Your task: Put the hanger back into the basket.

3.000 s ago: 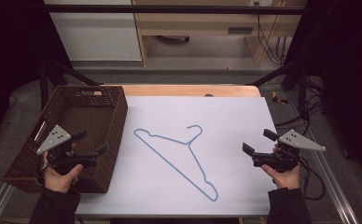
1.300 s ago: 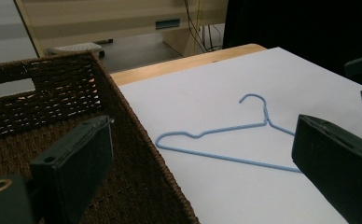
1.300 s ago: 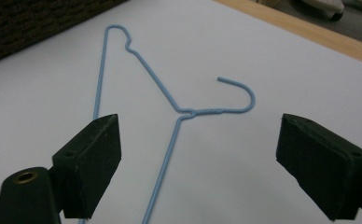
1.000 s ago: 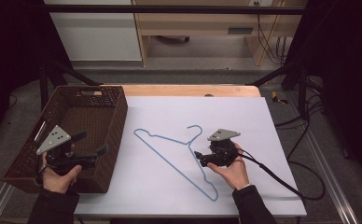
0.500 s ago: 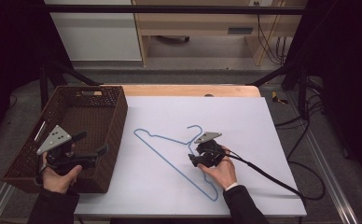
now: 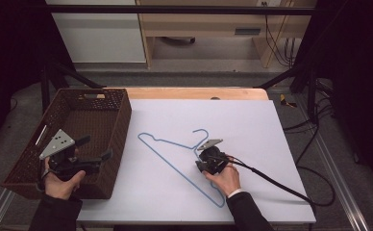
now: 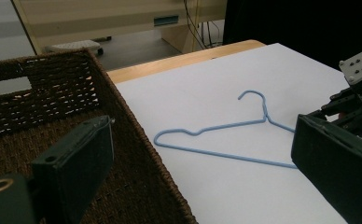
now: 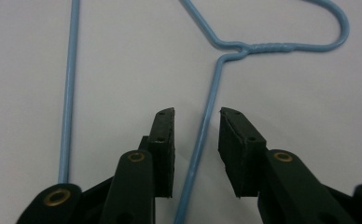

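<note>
The blue wire hanger (image 6: 177, 161) lies flat on the white surface (image 6: 271, 125), at the centre of the high view, its hook toward the top of the frame and its long bottom bar running from upper left to lower right. The right hand-held gripper (image 6: 200, 166) sits low over the hanger's right shoulder wire, just below the twisted neck. In the right gripper view the jaws stand apart with that wire (image 8: 202, 140) running up between them — parallel to the jaws, touching neither pad as far as can be seen. So the grasp point is already inside the gap, and closing looks like the move this calls for. The left hand-held gripper (image 6: 95, 159) hangs over the brown wicker basket (image 6: 31, 163) at the left of the frame, jaws wide open and holding nothing, well apart from the hanger — the right hand is plainly the nearer one
</note>
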The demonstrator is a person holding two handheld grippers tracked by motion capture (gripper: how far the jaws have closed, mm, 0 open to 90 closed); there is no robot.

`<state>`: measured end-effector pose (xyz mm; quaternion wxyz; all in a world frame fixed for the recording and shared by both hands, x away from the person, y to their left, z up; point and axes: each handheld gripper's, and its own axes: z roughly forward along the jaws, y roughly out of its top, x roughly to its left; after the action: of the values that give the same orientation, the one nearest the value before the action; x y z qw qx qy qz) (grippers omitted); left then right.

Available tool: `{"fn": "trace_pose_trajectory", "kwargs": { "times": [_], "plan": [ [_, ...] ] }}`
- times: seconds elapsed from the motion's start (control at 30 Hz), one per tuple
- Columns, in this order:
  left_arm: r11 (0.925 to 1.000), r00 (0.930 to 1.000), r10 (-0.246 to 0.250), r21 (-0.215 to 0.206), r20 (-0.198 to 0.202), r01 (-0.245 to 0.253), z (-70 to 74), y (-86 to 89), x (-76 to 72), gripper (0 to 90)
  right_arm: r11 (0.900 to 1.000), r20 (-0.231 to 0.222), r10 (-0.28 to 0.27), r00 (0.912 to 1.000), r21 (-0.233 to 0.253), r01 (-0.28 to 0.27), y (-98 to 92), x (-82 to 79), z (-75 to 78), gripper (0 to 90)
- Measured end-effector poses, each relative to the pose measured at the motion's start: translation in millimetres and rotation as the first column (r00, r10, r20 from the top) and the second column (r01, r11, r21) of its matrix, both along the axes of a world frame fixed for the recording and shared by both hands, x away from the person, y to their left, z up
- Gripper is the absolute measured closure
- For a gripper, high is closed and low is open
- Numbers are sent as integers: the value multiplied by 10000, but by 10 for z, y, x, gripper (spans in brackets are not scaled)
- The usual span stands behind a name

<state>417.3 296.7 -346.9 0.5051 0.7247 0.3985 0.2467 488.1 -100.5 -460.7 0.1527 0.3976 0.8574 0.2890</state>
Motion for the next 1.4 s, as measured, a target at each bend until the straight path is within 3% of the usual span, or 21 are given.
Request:
{"fn": "trace_pose_trajectory", "kwargs": {
  "times": [0.47, 0.9, 1.17, 1.4],
  "plan": [
    [10000, 10000, -16, 16, -46, 16, -3, -8, 0, 54, 9996, -461, -255, 9986, -98, 250, 10, 8, -45, 797],
    [9999, 10000, -78, 63, -52, 79, -4, -40, -1, 55, 9942, -903, -1027, 9906, 222, 1051, 11, 17, -32, 862],
    [9999, 9999, -127, 104, -33, 127, 8, -62, -12, 57, 9933, -716, -1079, 9916, 342, 1106, -33, 25, -32, 872],
    [9996, 9997, -249, 133, 61, 249, 30, -113, -41, 58, 9929, -698, -1032, 9922, 529, 1070, -87, -8, 54, 874]
  ]
}}
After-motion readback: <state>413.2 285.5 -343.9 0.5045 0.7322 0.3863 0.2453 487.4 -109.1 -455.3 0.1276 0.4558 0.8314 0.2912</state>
